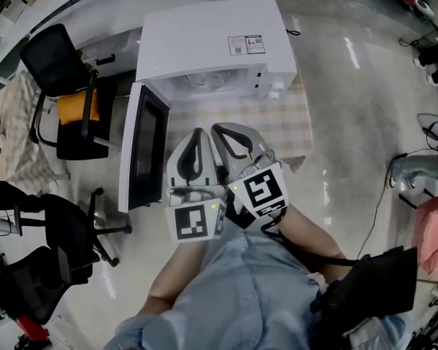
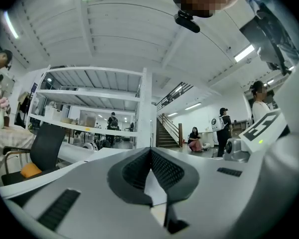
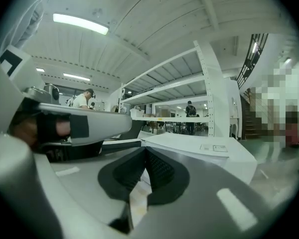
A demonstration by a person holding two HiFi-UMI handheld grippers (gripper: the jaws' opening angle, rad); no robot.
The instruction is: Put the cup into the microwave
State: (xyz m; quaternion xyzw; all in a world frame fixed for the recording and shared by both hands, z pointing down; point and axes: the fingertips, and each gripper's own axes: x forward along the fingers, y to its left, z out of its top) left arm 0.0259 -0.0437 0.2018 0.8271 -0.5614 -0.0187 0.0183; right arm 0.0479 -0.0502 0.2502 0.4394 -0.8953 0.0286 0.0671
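The white microwave [image 1: 204,39] stands at the far side of the table, its door [image 1: 142,144] swung open to the left. Its inside is hidden from above and no cup shows in any view. My left gripper [image 1: 198,132] and right gripper [image 1: 217,128] hover side by side close to my body, in front of the microwave and pointing toward it. In the left gripper view the jaws [image 2: 150,149] meet with nothing between them. In the right gripper view the jaws [image 3: 145,149] are likewise shut and empty, with the microwave's top [image 3: 199,144] just beyond them.
A checked cloth [image 1: 281,122] covers the table under the microwave. Black office chairs [image 1: 58,71] stand at the left, one with an orange cushion [image 1: 77,108]. A black bag [image 1: 379,283] lies at the lower right. White shelving [image 2: 89,98] and people stand far off.
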